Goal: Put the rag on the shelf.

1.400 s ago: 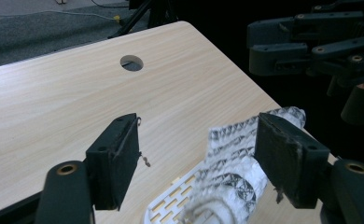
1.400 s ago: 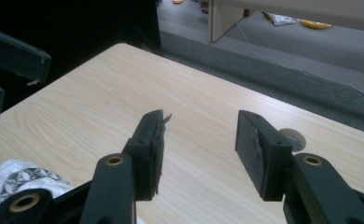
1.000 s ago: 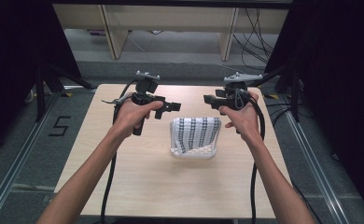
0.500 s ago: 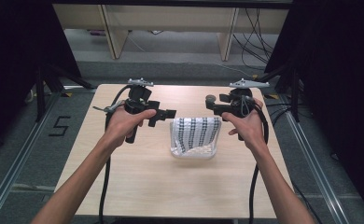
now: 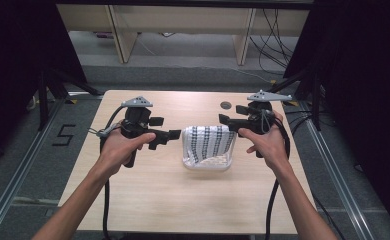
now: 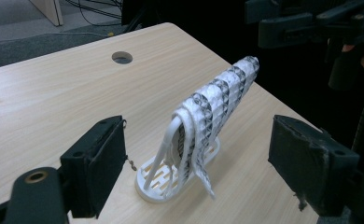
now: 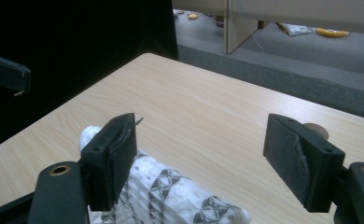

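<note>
black "5" marked on floor

patterned cloth cut off at right gripper view's bottom edge — white rack partly hidden beneath it

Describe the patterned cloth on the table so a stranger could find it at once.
Start at the light wooden table and look to its middle, between the left gripper and the right gripper. There a white slotted rack stands, and the cloth hangs draped over it. It is white with dark bands of triangles, the one soft, patterned thing there.
</note>
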{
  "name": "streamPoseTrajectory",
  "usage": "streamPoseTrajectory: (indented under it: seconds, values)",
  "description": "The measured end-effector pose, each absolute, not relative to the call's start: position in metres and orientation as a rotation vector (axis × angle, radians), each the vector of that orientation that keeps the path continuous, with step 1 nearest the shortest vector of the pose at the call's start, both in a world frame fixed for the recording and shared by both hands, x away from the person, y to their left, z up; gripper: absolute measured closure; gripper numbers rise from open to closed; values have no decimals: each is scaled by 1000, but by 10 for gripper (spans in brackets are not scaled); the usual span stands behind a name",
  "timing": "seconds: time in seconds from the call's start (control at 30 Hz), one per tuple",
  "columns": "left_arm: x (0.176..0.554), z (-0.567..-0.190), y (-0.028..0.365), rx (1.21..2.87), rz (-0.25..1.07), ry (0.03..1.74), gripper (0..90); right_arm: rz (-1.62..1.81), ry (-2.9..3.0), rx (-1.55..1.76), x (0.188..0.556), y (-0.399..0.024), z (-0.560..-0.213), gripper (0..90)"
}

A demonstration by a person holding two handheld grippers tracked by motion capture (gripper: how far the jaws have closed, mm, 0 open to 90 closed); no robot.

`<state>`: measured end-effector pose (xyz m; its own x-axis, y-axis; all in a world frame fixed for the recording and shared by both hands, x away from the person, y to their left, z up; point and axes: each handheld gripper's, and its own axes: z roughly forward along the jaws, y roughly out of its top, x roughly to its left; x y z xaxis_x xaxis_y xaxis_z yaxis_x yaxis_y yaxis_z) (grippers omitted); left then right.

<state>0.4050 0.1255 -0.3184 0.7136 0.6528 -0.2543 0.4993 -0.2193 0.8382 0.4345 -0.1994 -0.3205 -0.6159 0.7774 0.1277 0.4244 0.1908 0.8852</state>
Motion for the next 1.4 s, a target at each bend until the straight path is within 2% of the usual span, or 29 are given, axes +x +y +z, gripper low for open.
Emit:
streamPoseTrajectory:
  seconds: [0.8,0.9,1.13,1.4]
  values:
    - [373,-335,134,1868,198,843,182,1422,2152,1107,405,-205,-327,268]
    - [368,-340,137,1853,171,831,182,1421,2134,1088,402,-205,-329,247]
    - [361,-348,141,1868,201,832,182,1430,2148,1093,392,-206,-333,180]
    - [356,-353,143,1866,196,824,182,1420,2144,1064,384,-204,-336,174]
